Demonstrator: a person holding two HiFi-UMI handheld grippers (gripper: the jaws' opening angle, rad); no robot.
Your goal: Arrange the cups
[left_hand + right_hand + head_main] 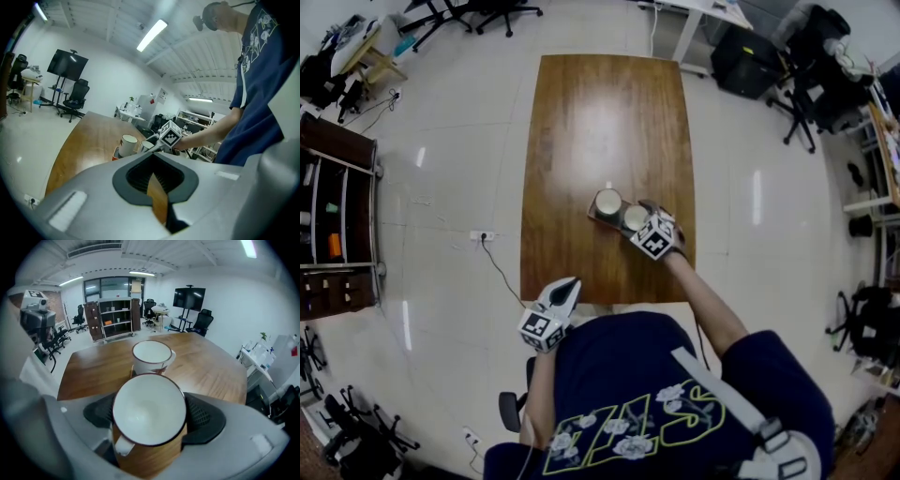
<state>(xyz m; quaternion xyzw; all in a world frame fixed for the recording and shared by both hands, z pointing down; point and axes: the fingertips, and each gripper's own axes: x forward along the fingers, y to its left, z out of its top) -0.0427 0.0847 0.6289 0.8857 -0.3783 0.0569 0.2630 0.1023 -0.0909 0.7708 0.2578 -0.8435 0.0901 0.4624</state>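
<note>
Two white enamel cups with dark rims stand side by side on a small brown tray (pixel 593 216) on the wooden table (pixel 581 122). My right gripper (pixel 640 222) is shut on the nearer cup (pixel 635 217), its pads against the cup's sides. In the right gripper view that cup (pixel 148 404) fills the gap of the right gripper (pixel 150 425), handle toward the camera. The other cup (pixel 151 355) stands just beyond it, also seen as the left cup (pixel 607 202). My left gripper (pixel 566 291) hangs shut and empty over the table's near edge, well clear of the cups (pixel 127 144).
A dark shelf unit (pixel 333 216) stands on the left. A cable and power strip (pixel 483 236) lie on the floor by the table. Office chairs (pixel 811 89) and desks crowd the far right. The person's body is against the table's near edge.
</note>
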